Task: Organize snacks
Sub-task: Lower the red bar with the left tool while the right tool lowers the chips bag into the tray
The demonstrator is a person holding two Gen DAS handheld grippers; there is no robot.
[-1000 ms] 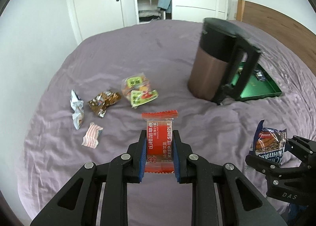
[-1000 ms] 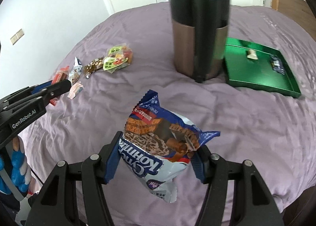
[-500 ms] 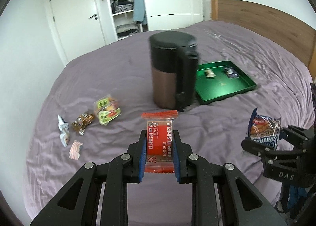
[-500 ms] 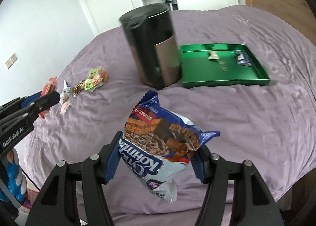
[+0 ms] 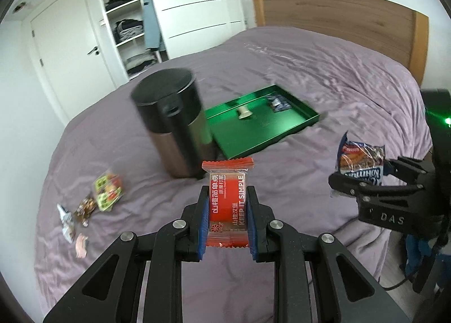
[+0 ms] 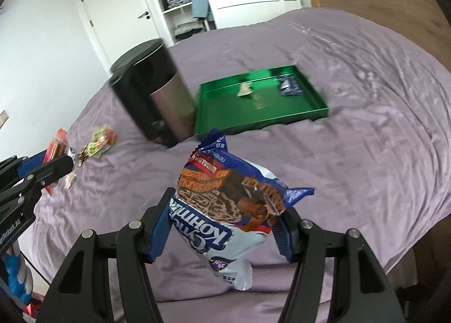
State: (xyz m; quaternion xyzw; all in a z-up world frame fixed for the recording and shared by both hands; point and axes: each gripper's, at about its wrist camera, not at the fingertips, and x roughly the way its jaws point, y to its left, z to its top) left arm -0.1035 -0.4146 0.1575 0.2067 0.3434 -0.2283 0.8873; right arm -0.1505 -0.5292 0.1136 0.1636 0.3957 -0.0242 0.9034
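Observation:
My left gripper point(image 5: 227, 210) is shut on a red snack packet point(image 5: 228, 204) and holds it above the purple bed. My right gripper point(image 6: 222, 227) is shut on a blue and white cookie bag point(image 6: 231, 204), also in the air; the bag shows at the right in the left wrist view point(image 5: 359, 160). A green tray point(image 5: 262, 122) lies on the bed beyond a black and copper bin point(image 5: 174, 122) and holds two small packets point(image 5: 245, 112). The tray also shows in the right wrist view point(image 6: 259, 103).
Several loose snacks point(image 5: 105, 190) lie on the bed at the left, also in the right wrist view point(image 6: 98, 144). The bin point(image 6: 152, 91) stands left of the tray. A wooden headboard point(image 5: 338, 21) and a wardrobe point(image 5: 180, 4) are behind.
Both grippers have risen and swung right with their snacks still held. The tray and bin now sit nearer the middle of both views; the loose snacks have slid to the left.

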